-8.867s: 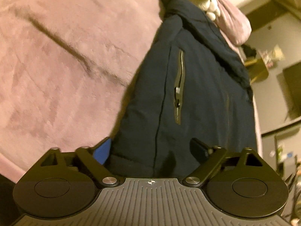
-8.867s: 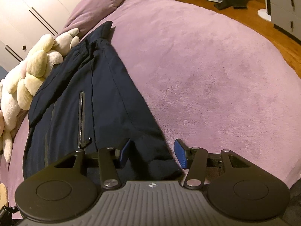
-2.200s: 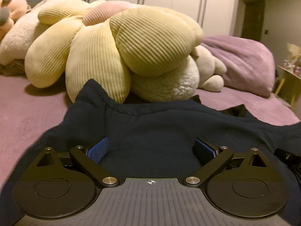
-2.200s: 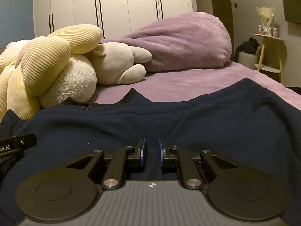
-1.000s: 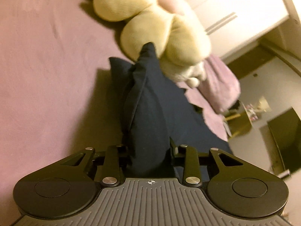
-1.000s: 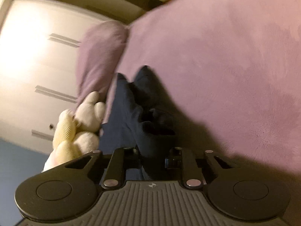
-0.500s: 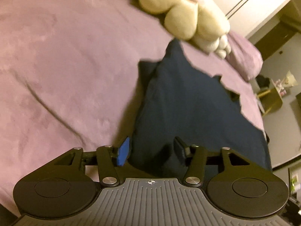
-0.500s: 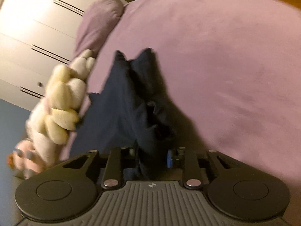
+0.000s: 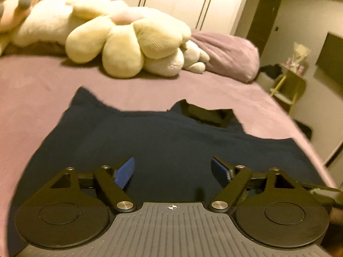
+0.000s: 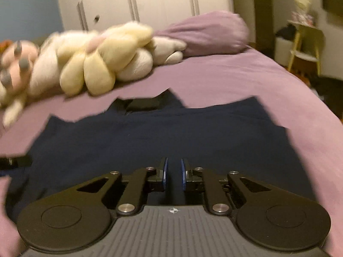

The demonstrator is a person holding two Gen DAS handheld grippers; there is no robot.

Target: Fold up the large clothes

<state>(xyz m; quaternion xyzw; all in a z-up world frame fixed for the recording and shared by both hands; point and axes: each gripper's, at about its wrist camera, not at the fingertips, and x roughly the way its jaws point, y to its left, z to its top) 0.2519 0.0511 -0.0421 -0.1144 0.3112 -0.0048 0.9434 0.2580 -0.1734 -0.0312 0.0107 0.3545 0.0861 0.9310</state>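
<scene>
Your left gripper (image 9: 172, 170) has just been opening and its jaws now stand wide, with nothing between them; the dark jacket (image 9: 171, 141) lies flat just beneath and beyond the blue pads. Your right gripper (image 10: 173, 173) has just been closing, and its jaws are drawn in to a narrow slit. No fabric seems to be pinched there, though the dark cloth behind makes that hard to tell.

The jacket spreads across the purple bed (image 9: 32, 81), its long side running left to right in front of you, its far edge ragged, with a collar or opening (image 9: 205, 113) showing near the middle. Both grippers sit at its near edge, neither clearly closer. The next fold probably goes from this near edge toward the far one, where the stuffed toys (image 9: 126, 40) and the pillow (image 9: 227, 53) lie well beyond.
</scene>
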